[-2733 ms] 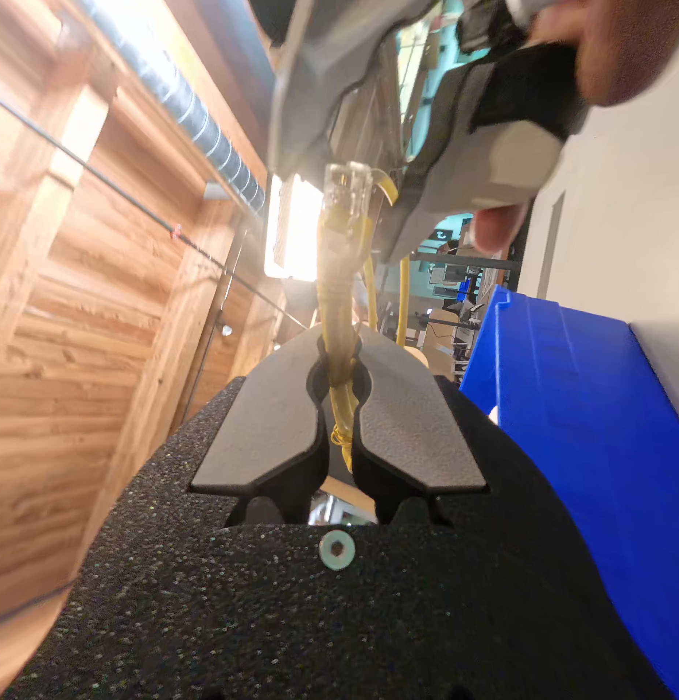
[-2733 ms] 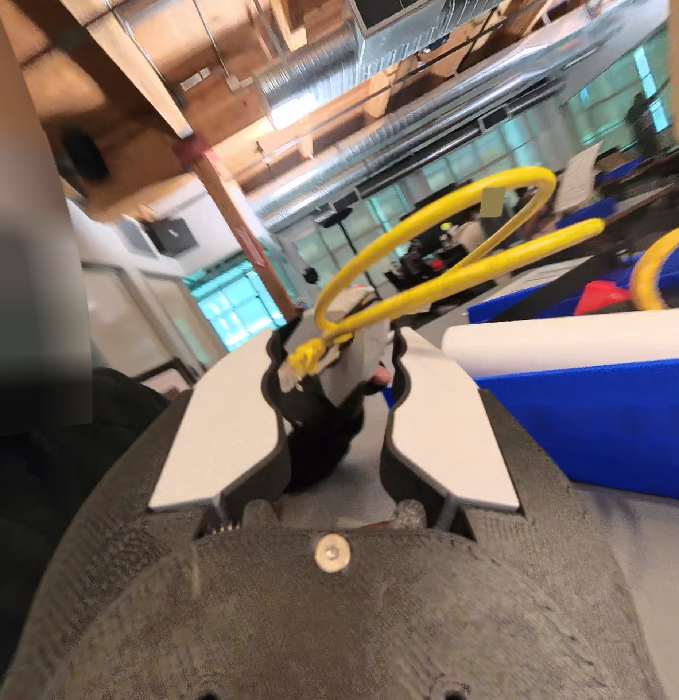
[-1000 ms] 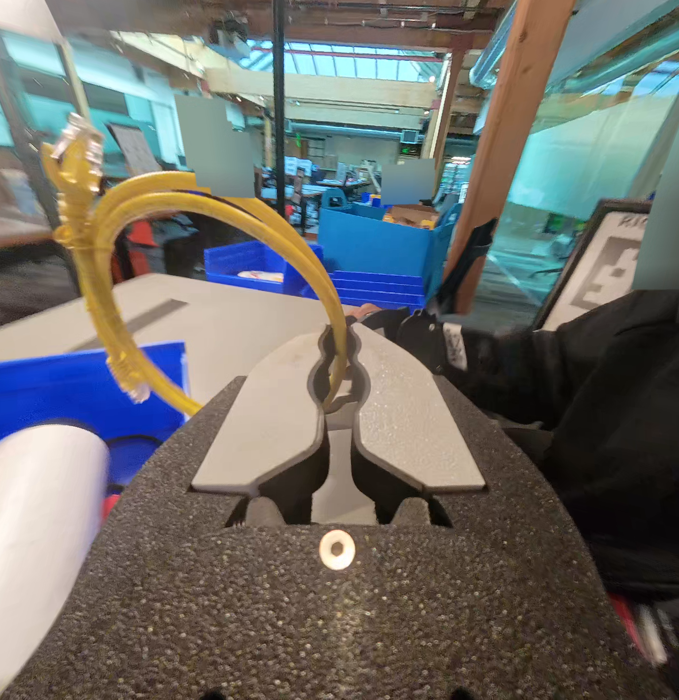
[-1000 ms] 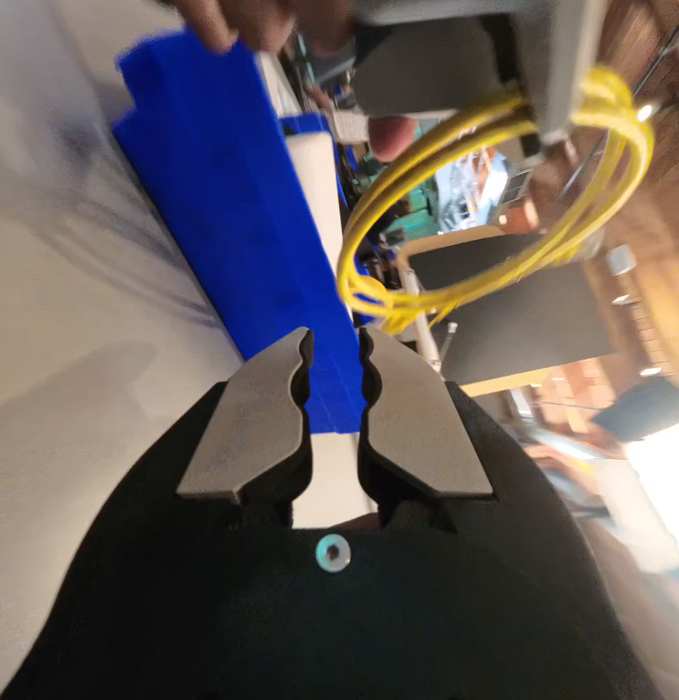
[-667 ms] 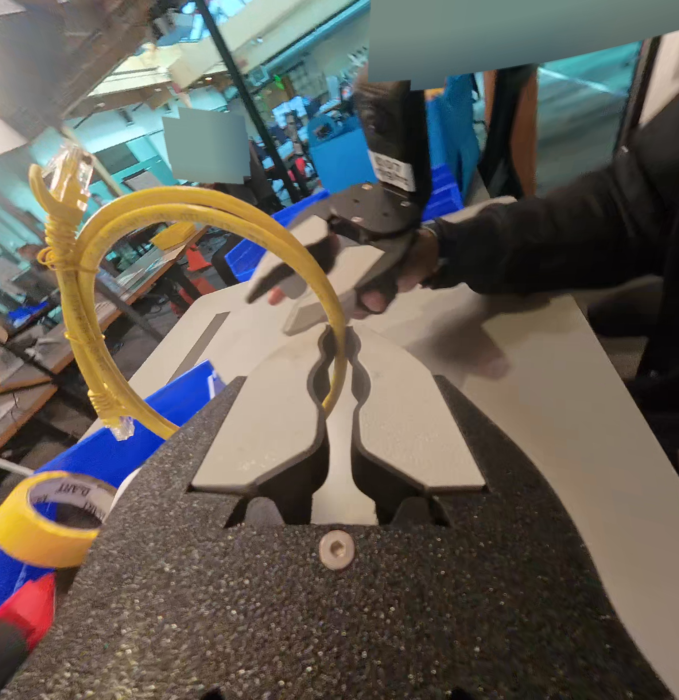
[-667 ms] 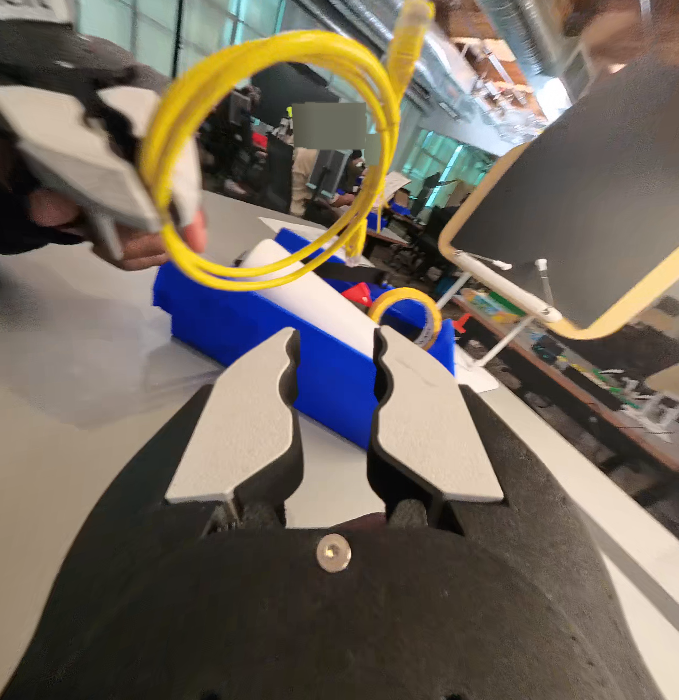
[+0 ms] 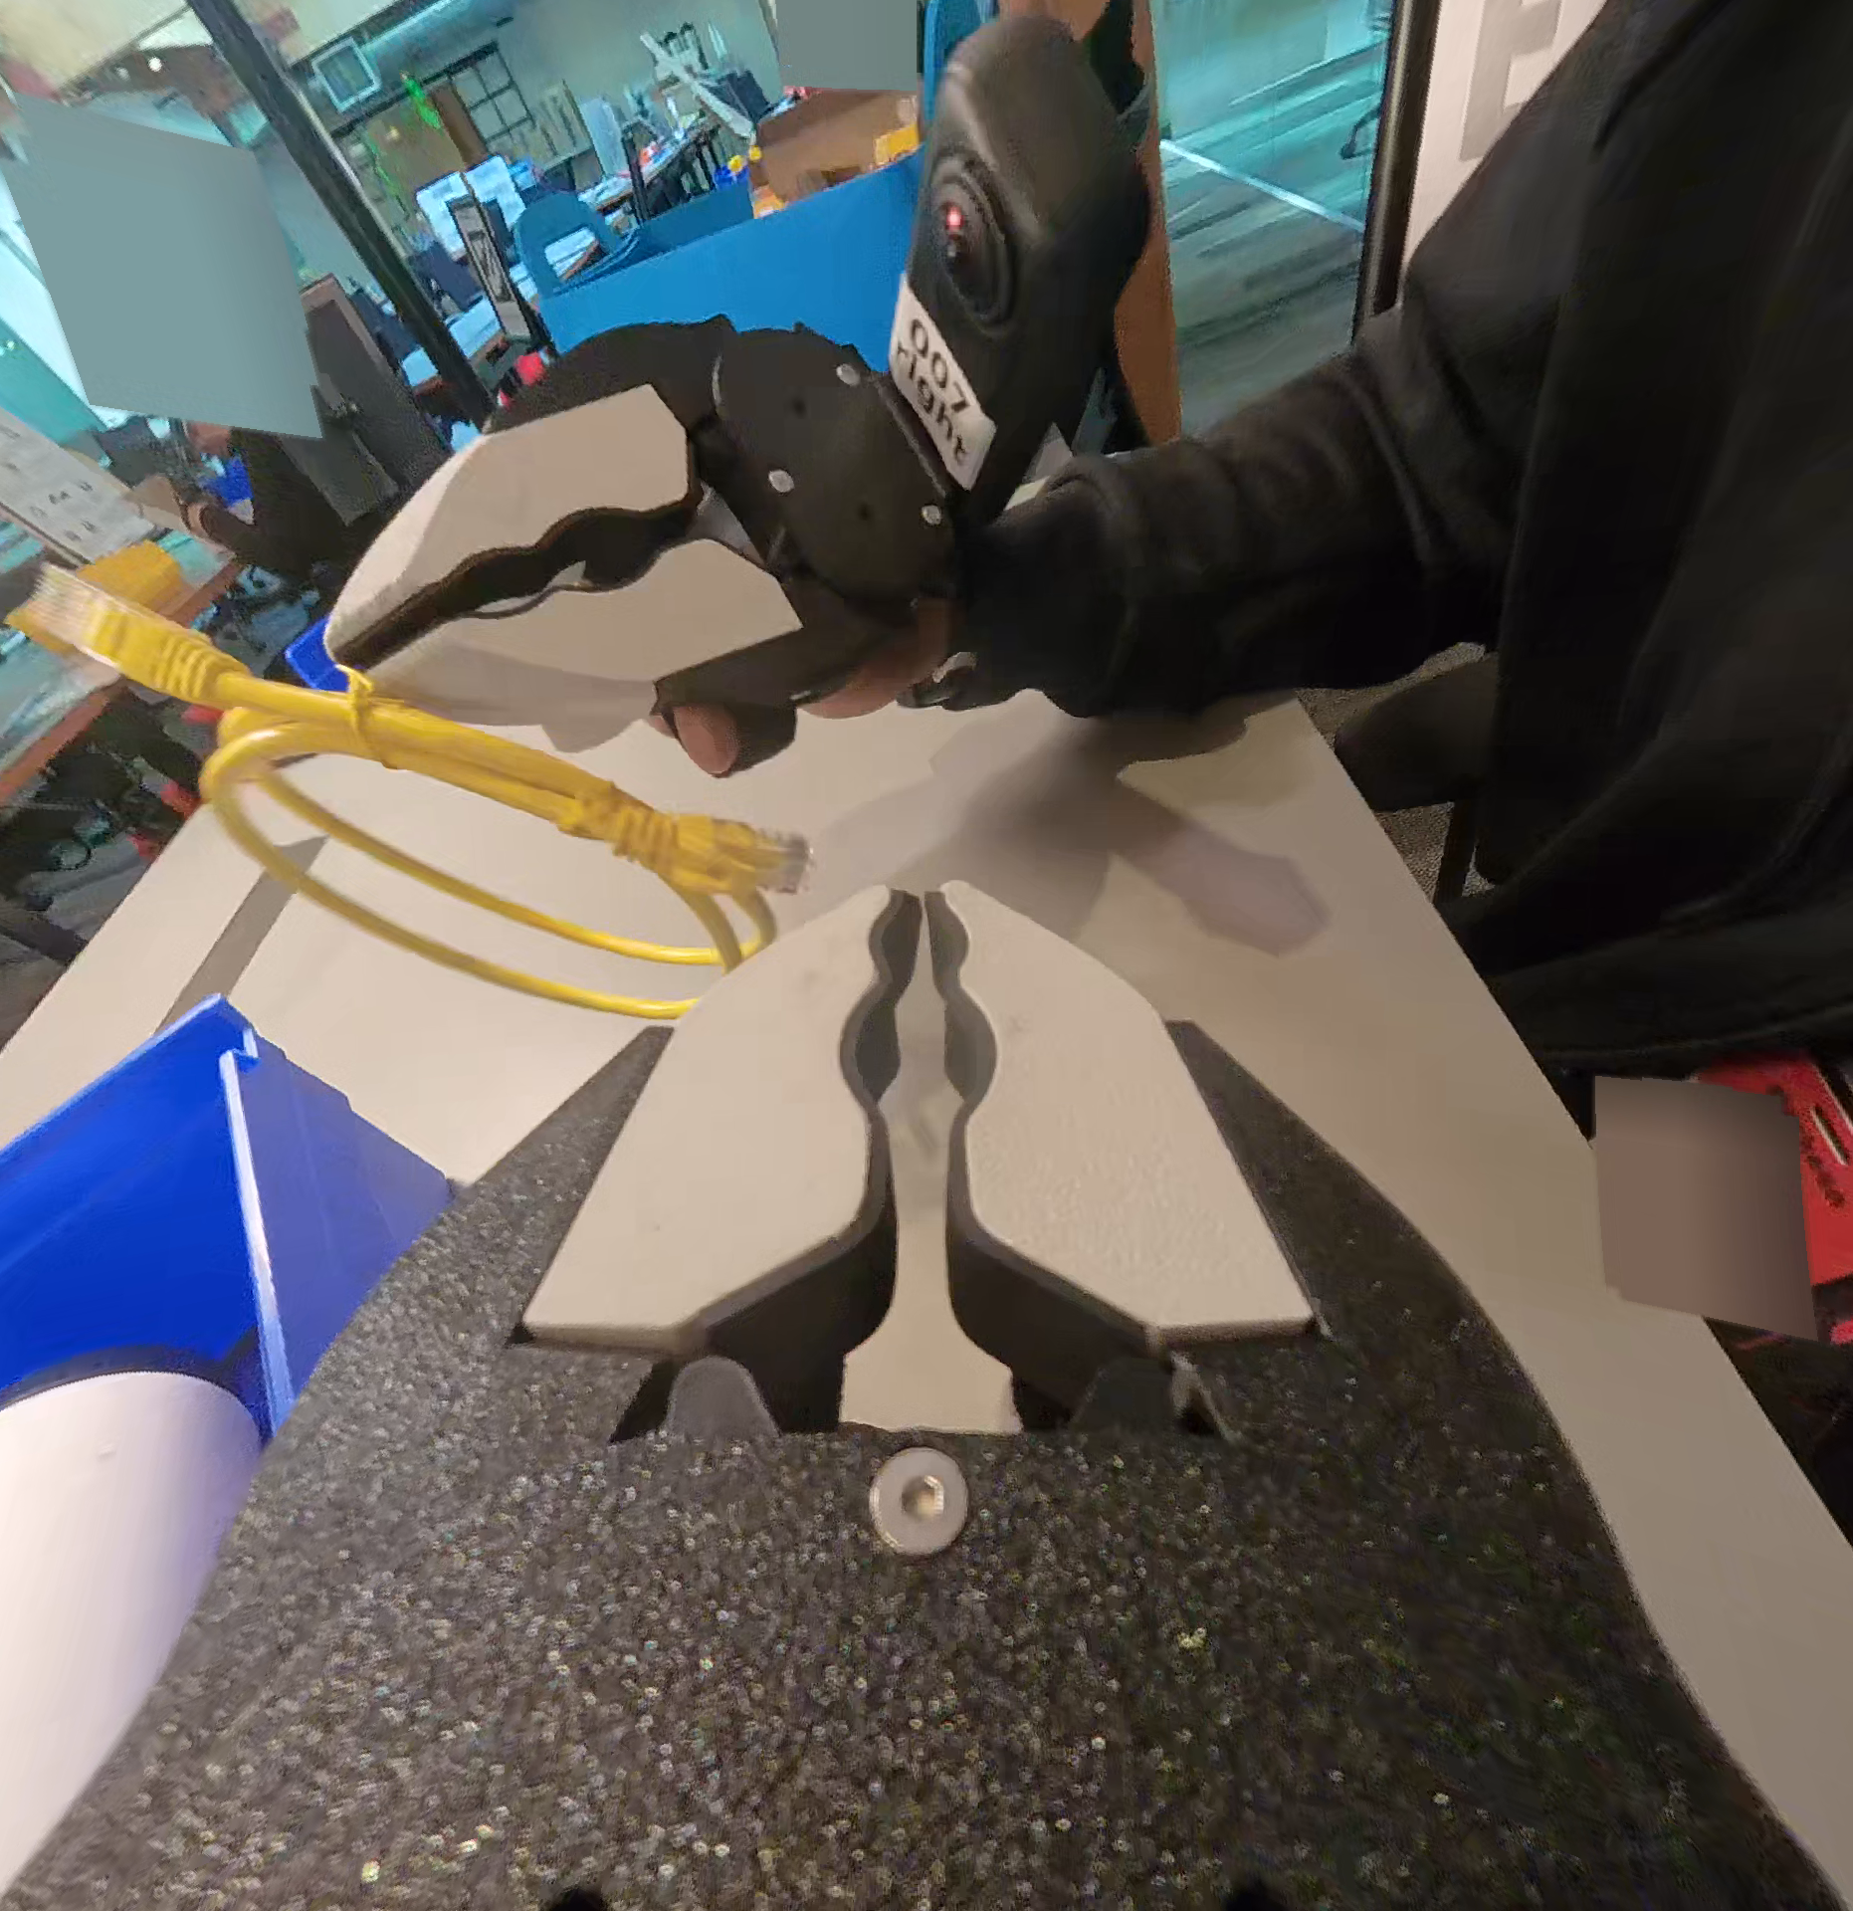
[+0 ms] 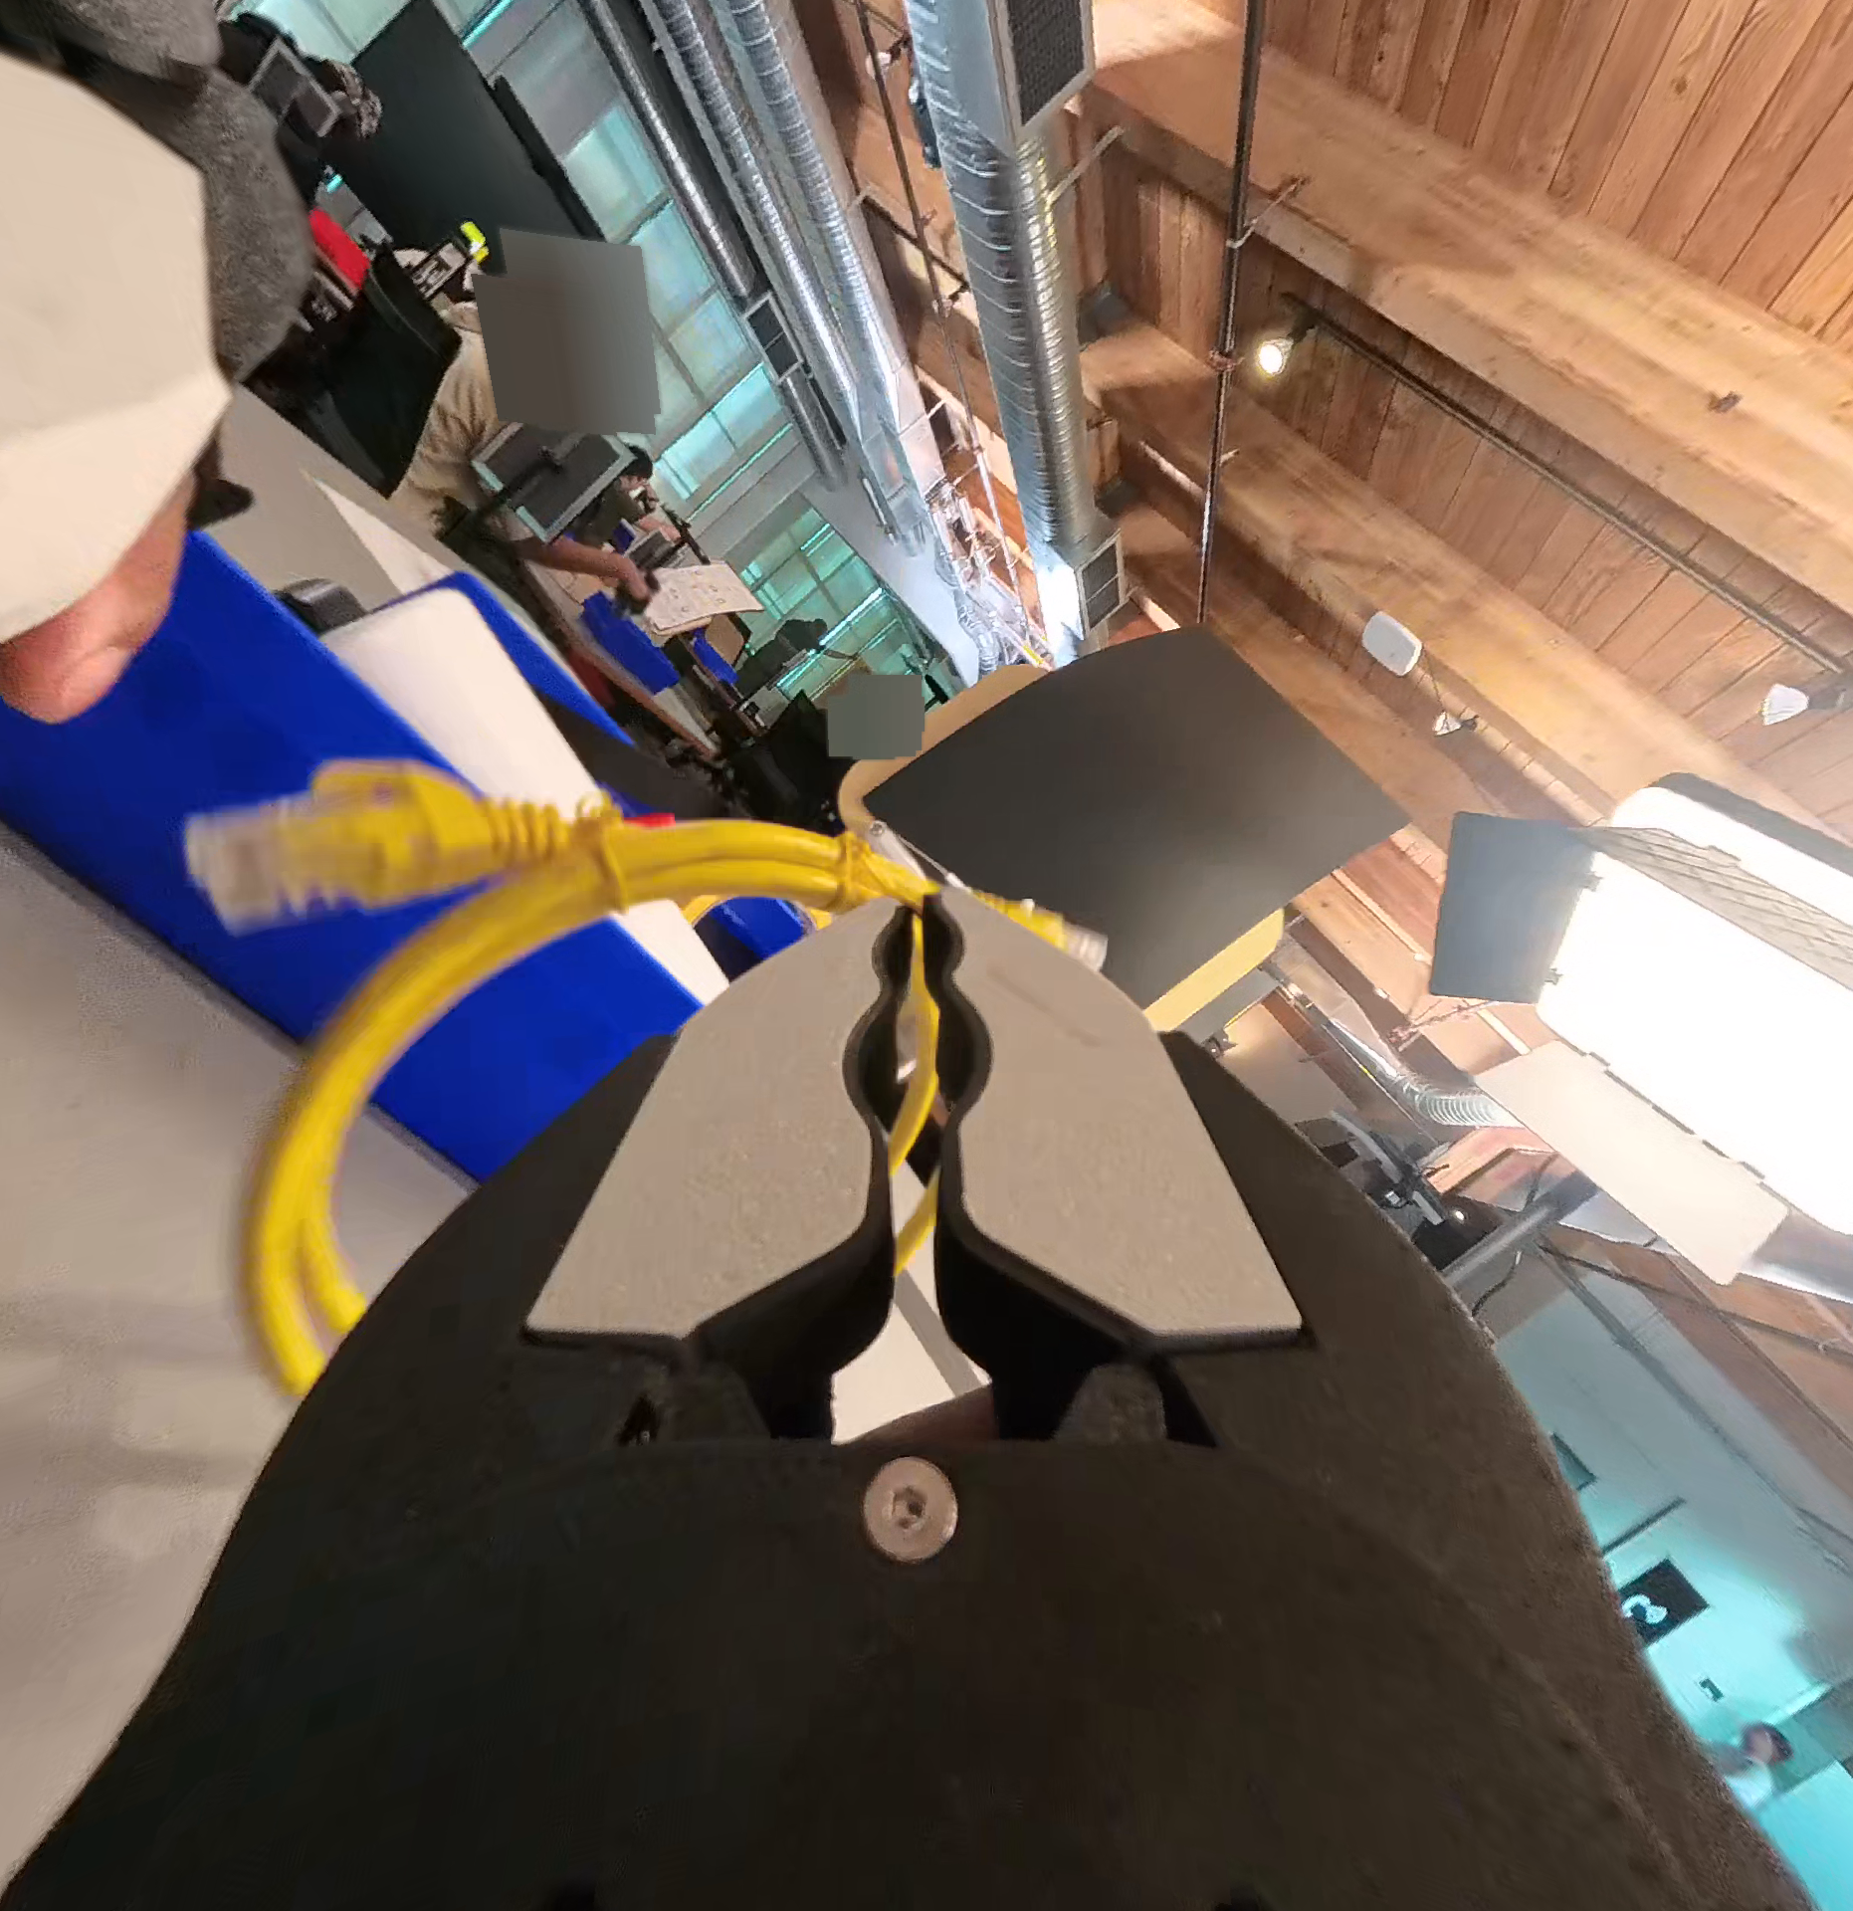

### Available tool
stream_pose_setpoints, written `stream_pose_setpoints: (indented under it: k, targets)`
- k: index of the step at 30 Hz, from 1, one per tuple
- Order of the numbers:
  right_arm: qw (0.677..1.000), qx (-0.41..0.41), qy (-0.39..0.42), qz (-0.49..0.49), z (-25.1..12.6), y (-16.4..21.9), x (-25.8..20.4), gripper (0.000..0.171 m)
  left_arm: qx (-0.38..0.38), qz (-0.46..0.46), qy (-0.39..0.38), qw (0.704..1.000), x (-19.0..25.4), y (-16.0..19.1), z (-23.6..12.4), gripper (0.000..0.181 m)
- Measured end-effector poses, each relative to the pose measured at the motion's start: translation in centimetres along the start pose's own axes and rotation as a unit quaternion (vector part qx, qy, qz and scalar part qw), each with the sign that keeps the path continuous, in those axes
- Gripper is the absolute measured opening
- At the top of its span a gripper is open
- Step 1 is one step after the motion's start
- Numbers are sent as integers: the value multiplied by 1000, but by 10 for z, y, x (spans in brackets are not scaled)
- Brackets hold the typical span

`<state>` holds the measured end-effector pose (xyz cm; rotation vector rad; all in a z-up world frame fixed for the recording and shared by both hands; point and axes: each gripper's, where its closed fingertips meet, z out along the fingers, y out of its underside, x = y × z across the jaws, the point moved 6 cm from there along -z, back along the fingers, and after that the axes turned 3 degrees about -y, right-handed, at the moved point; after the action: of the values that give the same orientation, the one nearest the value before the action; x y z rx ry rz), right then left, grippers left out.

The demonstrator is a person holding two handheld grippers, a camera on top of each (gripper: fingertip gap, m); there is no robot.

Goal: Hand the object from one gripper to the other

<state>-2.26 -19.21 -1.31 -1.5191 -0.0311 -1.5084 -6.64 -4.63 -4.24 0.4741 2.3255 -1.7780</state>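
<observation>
Left wrist view: left tongs nearly together, empty, bottom centre above grey desk. Upper left, right tongs pinching coiled yellow cable, glossy, thin, clear-plugged.

Right wrist view: right tongs clamped on cable at centre. Narrow grip; likely slipping toward blue bin.

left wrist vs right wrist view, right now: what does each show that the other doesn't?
Left wrist only: the right tool from outside with the person's hand on it, and the left tool, shut and empty.

Right wrist only: strands of the yellow ethernet cable pinched between the right tool's fingers, plus ceiling ducts and a bright light panel.

Both: the cable coil with its tie and connectors, the blue bin with the white roll, and the grey table.
</observation>
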Motion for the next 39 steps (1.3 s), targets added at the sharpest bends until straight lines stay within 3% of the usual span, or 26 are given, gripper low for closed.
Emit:
stream_pose_setpoints:
  k: [5, 12, 18, 23, 26, 27, 32, 36, 39]
  targets:
    - [1000, -16, -7, -24, 3, 3, -8, 0, -45, -26, -49, 997, -11, 10, 5, 21]
    - [1000, -6, -15, 0, 5, 0, -11, 0, -77, -165, -135, 974, -40, 19, 1, 32]
    - [986, -90, -133, 46, 6, 25, -25, 1, -126, -201, -108, 966, -27, 32, 18, 38]
    - [975, -109, -187, 47, 11, 25, -48, 7, -34, -375, -13, 926, -17, 24, 37, 43]
    - [974, -119, -190, 30, 16, 21, -58, 11, 23, -461, 21, 887, -15, 18, 42, 48]
    - [975, -124, -183, 29, 17, 21, -59, 4, 32, -481, 14, 876, -17, 20, 43, 48]
    - [977, -143, -157, 28, 22, 27, -55, 14, 48, -545, 38, 836, -16, 22, 46, 46]
    - [986, -139, -92, -22, 26, 18, -42, 22, 67, -576, 54, 813, -18, 21, 45, 49]
    - [987, -139, -64, -48, 30, 12, -34, 24, 73, -571, 83, 813, -13, 17, 46, 49]
